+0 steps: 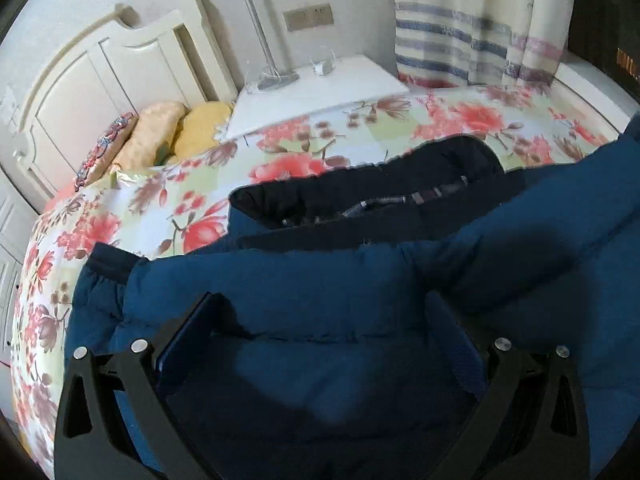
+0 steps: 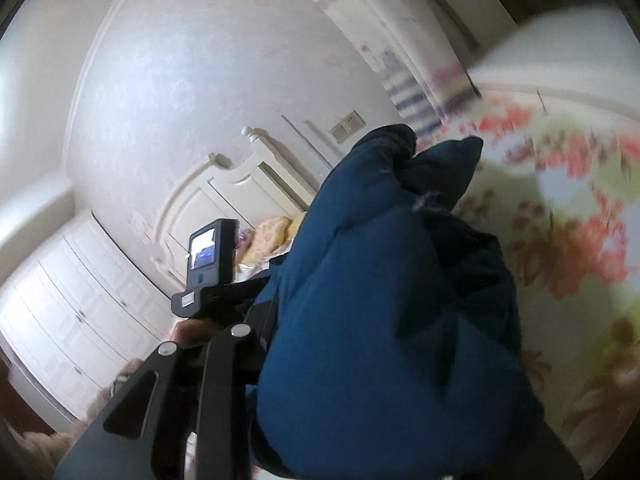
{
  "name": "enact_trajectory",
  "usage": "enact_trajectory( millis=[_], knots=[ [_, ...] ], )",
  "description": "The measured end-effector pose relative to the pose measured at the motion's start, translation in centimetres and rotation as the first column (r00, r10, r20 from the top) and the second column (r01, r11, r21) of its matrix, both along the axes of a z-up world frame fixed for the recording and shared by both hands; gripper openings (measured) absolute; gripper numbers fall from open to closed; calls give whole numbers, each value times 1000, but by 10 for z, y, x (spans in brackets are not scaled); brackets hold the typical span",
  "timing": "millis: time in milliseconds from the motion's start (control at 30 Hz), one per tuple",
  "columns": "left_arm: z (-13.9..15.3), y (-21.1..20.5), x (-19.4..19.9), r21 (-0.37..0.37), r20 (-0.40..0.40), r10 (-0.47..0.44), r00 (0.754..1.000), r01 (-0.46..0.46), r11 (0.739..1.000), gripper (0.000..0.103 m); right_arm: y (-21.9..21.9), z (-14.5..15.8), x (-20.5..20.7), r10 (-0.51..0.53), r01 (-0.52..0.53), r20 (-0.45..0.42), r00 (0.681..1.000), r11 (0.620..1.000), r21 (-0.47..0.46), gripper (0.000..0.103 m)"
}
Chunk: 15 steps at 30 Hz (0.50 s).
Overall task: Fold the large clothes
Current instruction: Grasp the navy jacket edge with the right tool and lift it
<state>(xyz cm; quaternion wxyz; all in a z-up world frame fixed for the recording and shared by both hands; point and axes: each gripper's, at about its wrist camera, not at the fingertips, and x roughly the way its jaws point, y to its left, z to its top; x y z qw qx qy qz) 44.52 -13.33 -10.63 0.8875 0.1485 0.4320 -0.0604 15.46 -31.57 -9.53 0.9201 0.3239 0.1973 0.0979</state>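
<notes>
**A:** How were your hands placed?

**B:** Your left gripper (image 1: 320,344) tipped steeply down over the blue padded jacket (image 1: 360,320), which lay spread on the bed with the floral cover (image 1: 208,184). Your right gripper (image 2: 276,320) pointed nearer level, toward the cream headboard (image 2: 224,200).

**A:** And the jaws?

**B:** The left jaws stood wide apart, hanging over the fabric with nothing clamped between them. The right jaws were drawn narrow; a thick bunch of the jacket (image 2: 380,320) bulged up from between them, lifted off the bed and hiding the right-hand finger.

**A:** What lay around?

**B:** In the left view, the jacket's black-lined collar (image 1: 360,196) lay open on its far side. Yellow pillows (image 1: 180,132) sat far left against the headboard (image 1: 120,80); a white bedside table (image 1: 320,88) with a thin stand stood far centre, and a striped curtain (image 1: 460,40) far right. From the right view, the raised jacket blocked most of the bed; the left gripper's camera screen (image 2: 208,256) showed just left of it, before white wardrobe doors (image 2: 80,312).
</notes>
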Motion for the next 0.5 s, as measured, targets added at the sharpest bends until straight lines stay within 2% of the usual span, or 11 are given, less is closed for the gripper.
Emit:
enact_trajectory(
  millis=[100,167,233,267,300,333,367,400,467,500],
  knots=[
    [18,26,-36,-88,46,0,999,4,996,99,4,7,5,-3,3,8,1000,1000,-25,27],
    [38,54,-92,-136,158,-25,987,47,990,99,5,10,10,-12,12,6,1000,999,-43,27],
    [32,67,-139,-108,190,-100,977,122,987,99,11,15,11,-25,25,7,1000,998,-51,28],
    [17,66,-157,-70,153,-165,974,177,982,99,17,19,10,-33,34,11,999,997,-70,28],
    [7,67,-170,-55,139,-203,969,212,976,98,27,29,15,-28,30,19,999,995,-99,28],
    [-2,75,-192,-51,185,-227,956,240,969,98,38,37,20,-18,21,25,1000,990,-137,28],
    [-5,83,-207,-54,193,-259,946,274,960,98,54,47,23,-14,22,40,999,979,-200,28],
    [-5,90,-216,-66,186,-284,941,300,952,98,79,61,25,3,15,61,998,956,-291,29],
    [5,122,-232,-149,167,-306,937,331,932,98,125,85,29,56,-9,92,994,895,-446,29],
    [14,145,-235,-211,167,-277,946,308,927,98,158,98,33,95,-21,107,990,834,-551,29]
  ],
)
